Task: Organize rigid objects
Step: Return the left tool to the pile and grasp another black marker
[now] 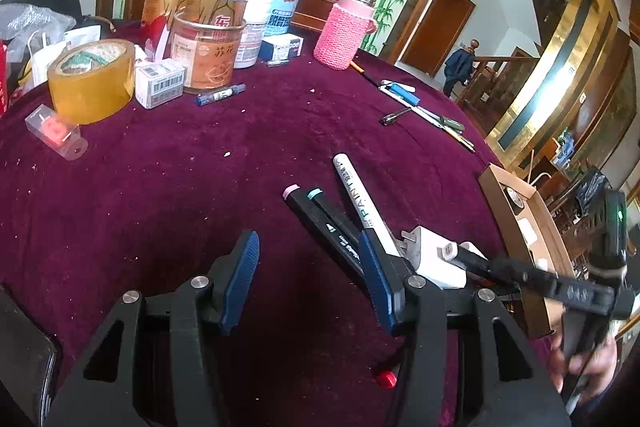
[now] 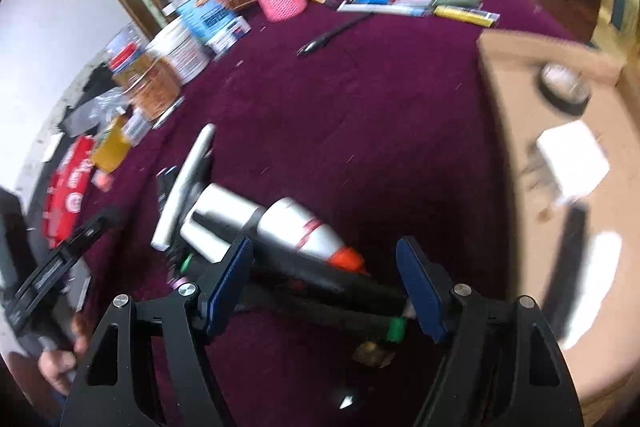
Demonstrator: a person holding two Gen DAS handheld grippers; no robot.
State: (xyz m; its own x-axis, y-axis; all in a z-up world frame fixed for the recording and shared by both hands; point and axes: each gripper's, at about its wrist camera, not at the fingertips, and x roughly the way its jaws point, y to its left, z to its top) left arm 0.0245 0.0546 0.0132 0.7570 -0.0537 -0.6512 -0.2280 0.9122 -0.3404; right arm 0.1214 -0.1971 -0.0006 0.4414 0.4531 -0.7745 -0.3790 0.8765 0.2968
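On the maroon tablecloth lie two black markers (image 1: 320,217), a white paint pen (image 1: 360,197) and a white charger plug (image 1: 432,259). My left gripper (image 1: 308,279) is open and empty just in front of them. My right gripper (image 2: 324,287) is open, its jaws standing on either side of black markers (image 2: 320,291) with a green cap; the view is blurred. A white glue bottle with an orange tip (image 2: 296,227) and the white charger (image 2: 220,215) lie just beyond. The right gripper also shows in the left wrist view (image 1: 560,283), beside the charger.
A cardboard box (image 2: 516,75) at the right holds a white block (image 2: 572,163) and a round tin (image 2: 564,87). Jars (image 1: 208,47), a tape roll (image 1: 92,79), a pink knitted bottle (image 1: 344,31) and small boxes stand at the back. Pens (image 2: 420,7) lie far right.
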